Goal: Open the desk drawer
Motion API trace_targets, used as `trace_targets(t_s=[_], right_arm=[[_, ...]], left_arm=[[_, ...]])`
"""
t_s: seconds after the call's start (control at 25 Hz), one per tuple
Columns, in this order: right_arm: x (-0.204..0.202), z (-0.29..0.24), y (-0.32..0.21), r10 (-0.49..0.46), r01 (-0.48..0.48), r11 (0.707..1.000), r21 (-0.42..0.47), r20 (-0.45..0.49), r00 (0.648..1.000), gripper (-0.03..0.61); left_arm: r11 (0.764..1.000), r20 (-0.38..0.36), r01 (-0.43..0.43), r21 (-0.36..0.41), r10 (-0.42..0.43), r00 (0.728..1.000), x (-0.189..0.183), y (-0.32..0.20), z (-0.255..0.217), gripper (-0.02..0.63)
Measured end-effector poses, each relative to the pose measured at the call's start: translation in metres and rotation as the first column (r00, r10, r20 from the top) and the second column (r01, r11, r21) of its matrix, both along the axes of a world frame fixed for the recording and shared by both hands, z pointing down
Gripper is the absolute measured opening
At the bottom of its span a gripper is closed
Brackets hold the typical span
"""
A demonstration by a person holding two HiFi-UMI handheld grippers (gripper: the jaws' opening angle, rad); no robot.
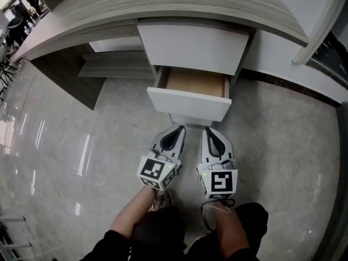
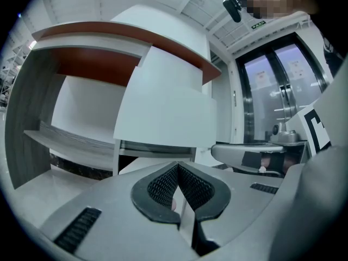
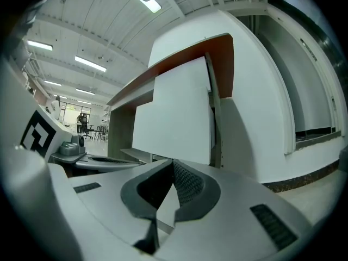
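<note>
I held the two hands low in the frame, side by side and level. The left tongs [image 1: 175, 132] and the right tongs [image 1: 211, 134] were each pressed together, pinching nothing. I counted two drawers under the tabletop [image 1: 163, 4]: the open drawer [image 1: 189, 104] at center, and one closed drawer front [image 1: 190, 45] above it. Only the left gripper view showed glass doors [image 2: 272, 91].

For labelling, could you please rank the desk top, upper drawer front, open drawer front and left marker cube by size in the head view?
1. desk top
2. upper drawer front
3. open drawer front
4. left marker cube (nearest the camera)
</note>
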State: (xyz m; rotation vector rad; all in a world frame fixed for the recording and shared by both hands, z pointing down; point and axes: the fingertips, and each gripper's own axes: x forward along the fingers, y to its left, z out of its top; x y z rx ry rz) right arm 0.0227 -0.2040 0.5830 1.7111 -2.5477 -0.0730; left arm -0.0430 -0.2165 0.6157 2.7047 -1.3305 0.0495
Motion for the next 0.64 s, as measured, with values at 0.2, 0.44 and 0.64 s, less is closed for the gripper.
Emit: trace_targets(t_s=[0.2, 0.44, 0.64], right_arm=[[-0.0034, -0.0017, 0.0013, -0.006, 0.006, 1.0, 0.001, 0.011, 1.0, 0.006], [-0.005, -0.0055, 0.0026, -0.011, 0.01, 1.0, 0.009, 0.014, 1.0, 0.006], [-0.0054, -0.0083, 0.004, -0.014, 0.014, 1.0, 0.015, 0.011, 1.0, 0.006]], left_arm=[[1.0, 0.013, 0.008, 0.021, -0.009, 1.0, -0.0011, 0.0006, -0.0063, 0.003], [1.0, 0.014, 0.004, 0.031, -0.004, 1.0, 0.001, 0.0016, -0.01, 0.003], [1.0, 0.009, 0.007, 0.026, -0.008, 1.0, 0.0011, 0.0011, -0.0094, 0.003]])
